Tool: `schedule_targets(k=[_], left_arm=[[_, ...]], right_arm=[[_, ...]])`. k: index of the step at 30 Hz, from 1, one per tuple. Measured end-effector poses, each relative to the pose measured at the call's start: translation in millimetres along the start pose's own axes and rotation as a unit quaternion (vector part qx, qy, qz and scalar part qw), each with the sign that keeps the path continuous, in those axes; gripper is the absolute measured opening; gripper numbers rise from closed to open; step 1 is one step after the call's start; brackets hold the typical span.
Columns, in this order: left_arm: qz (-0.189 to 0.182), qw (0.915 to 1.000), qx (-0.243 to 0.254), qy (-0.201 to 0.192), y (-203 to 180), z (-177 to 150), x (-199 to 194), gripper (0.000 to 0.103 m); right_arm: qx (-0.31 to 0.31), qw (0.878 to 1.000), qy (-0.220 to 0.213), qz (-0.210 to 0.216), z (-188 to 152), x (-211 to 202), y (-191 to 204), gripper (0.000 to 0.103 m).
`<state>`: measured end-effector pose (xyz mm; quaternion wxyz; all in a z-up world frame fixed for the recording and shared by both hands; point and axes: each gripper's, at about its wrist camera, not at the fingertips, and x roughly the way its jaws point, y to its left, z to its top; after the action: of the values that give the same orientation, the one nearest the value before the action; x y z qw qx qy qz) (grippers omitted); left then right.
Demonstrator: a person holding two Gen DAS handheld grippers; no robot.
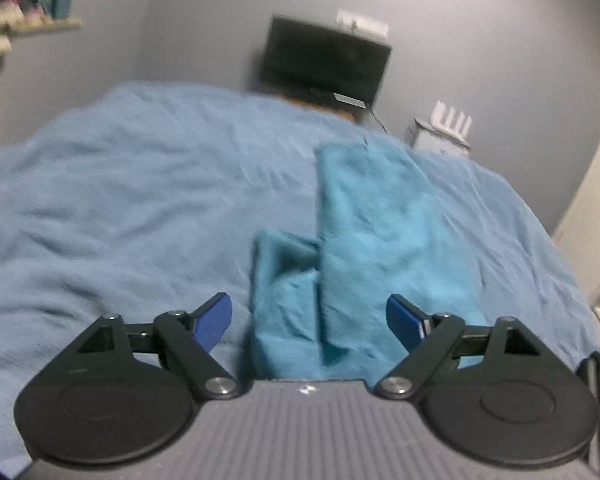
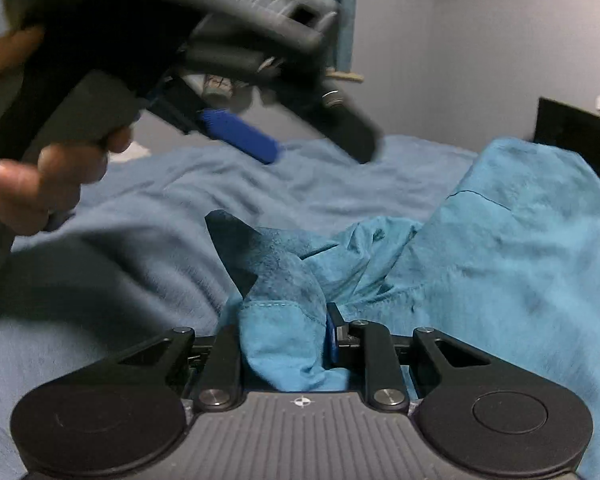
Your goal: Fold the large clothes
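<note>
One soft teal garment is lying half-folded on the bed; your right gripper is clamping its limp hem, while your left gripper is hanging wide apart, empty. It's probably drooping readily; be pinching corners.

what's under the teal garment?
The teal garment lies on a light blue blanket that covers the bed. Whatever is beneath the blanket is hidden.
</note>
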<state>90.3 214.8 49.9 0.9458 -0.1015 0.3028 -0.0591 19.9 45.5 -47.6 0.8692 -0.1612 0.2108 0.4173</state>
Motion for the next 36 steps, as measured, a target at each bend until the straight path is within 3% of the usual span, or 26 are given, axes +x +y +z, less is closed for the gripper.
schedule_targets(k=[1,5,6,11,15,17,20,22,23,25,26,27,29,31,33,36], left_arm=[[0.003,0.9998,0.0,0.017,1,-3,9,0.077],[0.03,0.9959,-0.005,0.085,9,-18,46,0.036],[0.035,0.9945,-0.01,0.098,12,-21,55,0.032],[0.081,0.9898,0.027,0.114,14,-33,77,0.033],[0.087,0.9905,0.033,0.101,15,-35,79,0.034],[0.086,0.9915,0.032,0.092,13,-31,73,0.034],[0.088,0.9939,0.04,0.054,10,-23,59,0.034],[0.071,0.9962,0.045,0.025,4,-15,46,0.034],[0.054,0.9974,0.046,0.012,-1,-10,40,0.036],[0.007,0.9988,0.048,0.007,-11,-6,32,0.052],[-0.016,0.9985,0.05,0.016,-16,-6,33,0.068],[-0.03,0.9976,0.054,0.029,-20,-7,36,0.076],[-0.034,0.9961,0.063,0.052,-26,-14,46,0.076],[-0.044,0.9927,0.049,0.101,-22,-21,63,0.076],[-0.079,0.9841,0.016,0.158,-8,-28,85,0.079],[-0.135,0.9722,-0.019,0.19,3,-34,99,0.088]], right_arm=[[0.001,1.0,-0.001,0.0,-3,2,0,0.025],[0.018,1.0,-0.006,0.016,-9,-5,-9,0.031],[0.025,0.999,-0.005,0.021,-9,-8,-11,0.034],[0.056,0.997,-0.031,0.039,-14,-58,-32,0.067],[0.086,0.994,-0.061,-0.001,-14,-103,-68,0.066],[0.103,0.991,-0.074,-0.051,-16,-126,-91,0.064],[0.142,0.979,-0.063,-0.133,-28,-143,-129,0.058],[0.177,0.97,-0.037,-0.165,-42,-145,-153,0.053],[0.192,0.965,-0.014,-0.178,-52,-139,-164,0.053],[0.22,0.958,0.009,-0.184,-68,-130,-178,0.05],[0.239,0.955,0.01,-0.175,-74,-124,-183,0.049],[0.248,0.954,0.009,-0.167,-77,-124,-185,0.049],[0.244,0.956,0.009,-0.165,-77,-118,-182,0.049],[0.236,0.957,0.011,-0.167,-72,-109,-182,0.049],[0.237,0.957,0.012,-0.17,-69,-97,-187,0.049],[0.242,0.956,0.013,-0.162,-65,-91,-190,0.049]])
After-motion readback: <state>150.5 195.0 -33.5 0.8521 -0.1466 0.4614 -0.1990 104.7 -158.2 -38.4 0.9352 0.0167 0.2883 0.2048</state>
